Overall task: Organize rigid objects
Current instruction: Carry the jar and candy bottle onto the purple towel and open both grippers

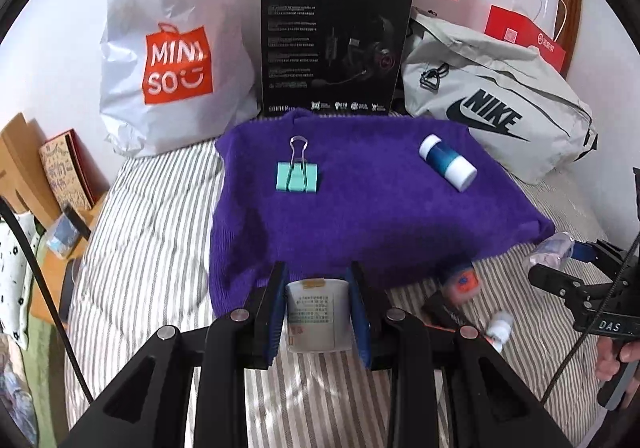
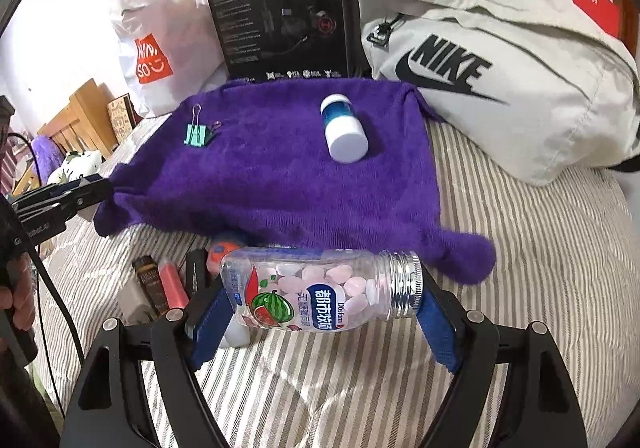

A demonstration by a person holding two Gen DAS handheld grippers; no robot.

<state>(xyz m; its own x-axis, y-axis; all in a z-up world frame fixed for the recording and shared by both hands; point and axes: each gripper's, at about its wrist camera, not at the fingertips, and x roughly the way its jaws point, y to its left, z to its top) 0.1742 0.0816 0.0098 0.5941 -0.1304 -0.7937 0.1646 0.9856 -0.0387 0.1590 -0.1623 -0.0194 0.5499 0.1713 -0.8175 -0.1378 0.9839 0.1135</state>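
Note:
A purple towel lies on the striped bed. On it rest a mint binder clip and a blue-and-white bottle on its side. My left gripper is shut on a small white labelled container, held over the towel's near edge. My right gripper is shut on a clear candy bottle with a silver threaded neck, held sideways above the bed. In the left wrist view the right gripper shows at the far right with that bottle.
Small items lie on the bed near the towel's front edge: an orange-and-blue object, a red tube, dark boxes. Behind the towel stand a white Miniso bag, a black headset box and a grey Nike bag.

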